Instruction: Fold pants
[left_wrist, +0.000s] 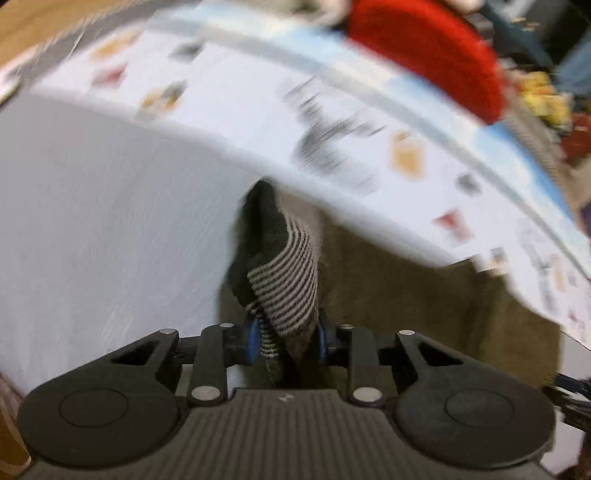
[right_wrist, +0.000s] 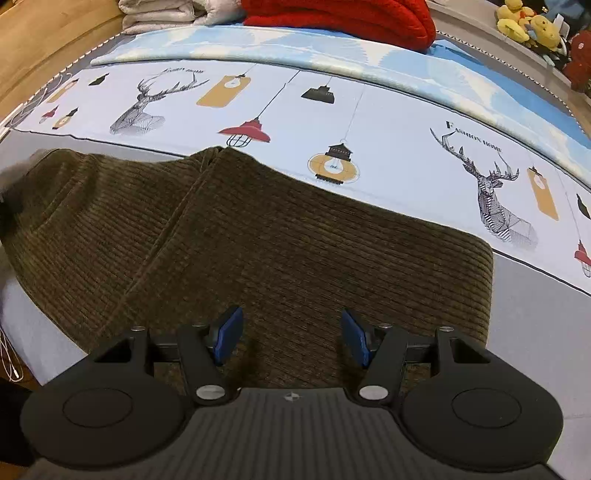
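Left wrist view: the left gripper (left_wrist: 286, 341) is clenched on the striped waistband (left_wrist: 284, 284) of the pants (left_wrist: 406, 295), a bunch of fabric rising between its blue pads (left_wrist: 254, 341). The band shows grey and black stripes, with dark lining folded beside it; the olive-brown cloth spreads to the right below it. The background is smeared by motion blur, so the printed sheet (left_wrist: 258, 122) and the red blanket (left_wrist: 424, 51) behind it read only as colour patches. A plain grey area of the bed (left_wrist: 92, 221) fills the left of this view.

Right wrist view: the right gripper (right_wrist: 291, 338) stands released, its two blue pads (right_wrist: 229, 334) well apart and pointing down at the pants (right_wrist: 258, 236); nothing lies pinched between them. Whether the pad tips touch the cloth cannot be told. The pants (brown corduroy, ribs running across) lie spread flat on the bed, with a seam (right_wrist: 173, 229) running from the far edge toward the near left. The far edge of the cloth overlaps the printed sheet (right_wrist: 388, 140), which carries deer heads and hanging lamps. Beyond it lie a light-blue sheet (right_wrist: 332, 51), the red blanket (right_wrist: 343, 18), a pale folded towel (right_wrist: 162, 14) and, at the far right, yellow plush toys (right_wrist: 528, 22).
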